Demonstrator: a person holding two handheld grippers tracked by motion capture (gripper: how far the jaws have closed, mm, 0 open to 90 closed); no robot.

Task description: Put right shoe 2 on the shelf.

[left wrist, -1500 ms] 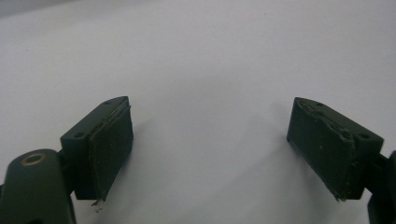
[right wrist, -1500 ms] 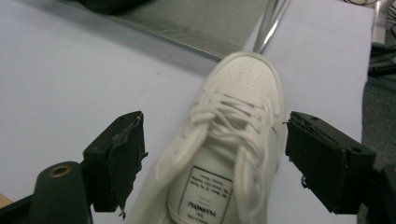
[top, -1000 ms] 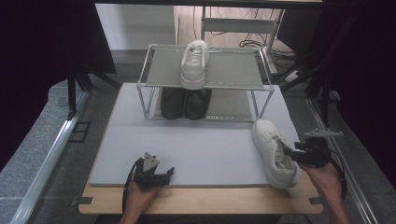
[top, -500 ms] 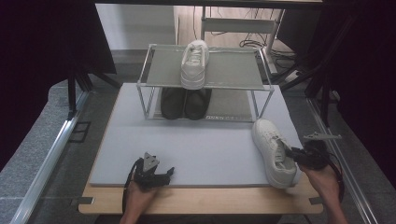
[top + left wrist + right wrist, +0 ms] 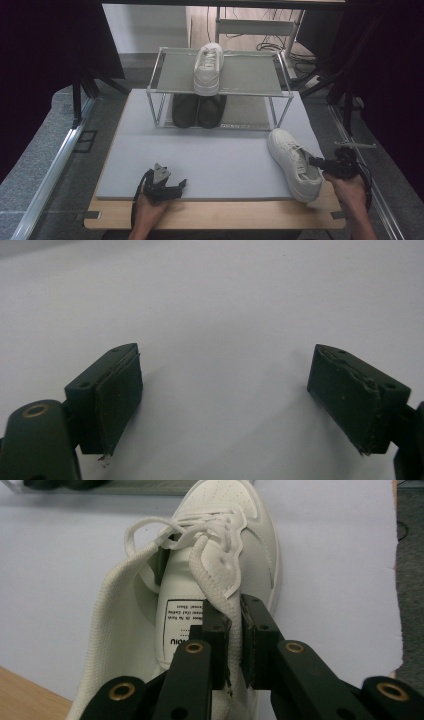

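My right gripper (image 5: pixel 235 645) has just closed its jaws on the collar of the white shoe (image 5: pixel 293 162), near right on the mat (image 5: pixel 220 160); its mate (image 5: pixel 208 67) already tops the far rack (image 5: pixel 260 75); lifting remains; left gripper (image 5: pixel 225 405) gapes, idle.

A rack (image 5: pixel 220 90) is standing at the mat's (image 5: pixel 210 160) twelve o'clock, one shoe (image 5: pixel 208 67) sitting on top, a pair (image 5: pixel 198 110) lying underneath; another shoe (image 5: pixel 294 162) is lying at four o'clock.
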